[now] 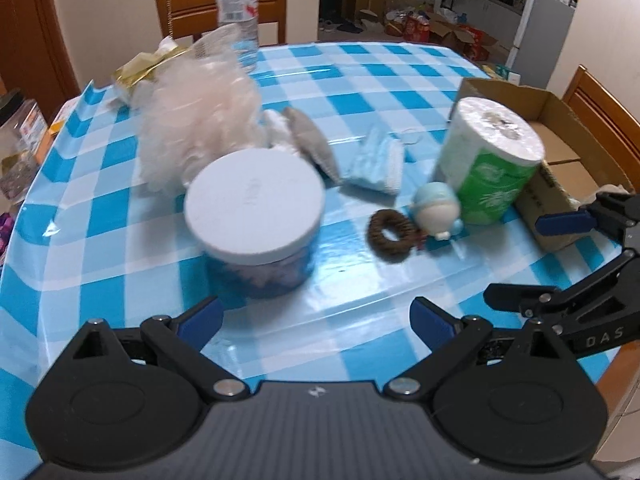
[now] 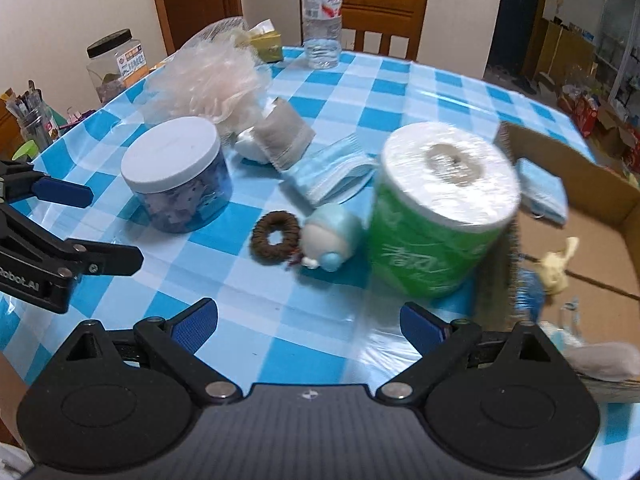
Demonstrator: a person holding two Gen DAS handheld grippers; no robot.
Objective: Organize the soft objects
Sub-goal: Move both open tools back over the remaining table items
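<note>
Both my claws hang wide and empty above the near edge of the checked tablecloth (image 1: 360,80). Ahead and left of my left claw (image 1: 316,320) sits the pale mesh bath pouf (image 1: 200,120), behind the white-lidded jar (image 1: 256,212) that stands just ahead of that claw. Further right lie a grey folded cloth (image 1: 316,144) and a stack of blue face masks (image 1: 378,164), then the brown scrunchie (image 2: 276,240), almost straight ahead of my right claw (image 2: 308,320), lying flat, touching the small blue-capped toy figure (image 2: 332,236). Right again, the wrapped toilet roll (image 2: 440,208) stands upright against the cardboard box (image 2: 600,184), which already holds some soft items. I judge the scrunchie nearer my right claw, with the box just to its right.
</note>
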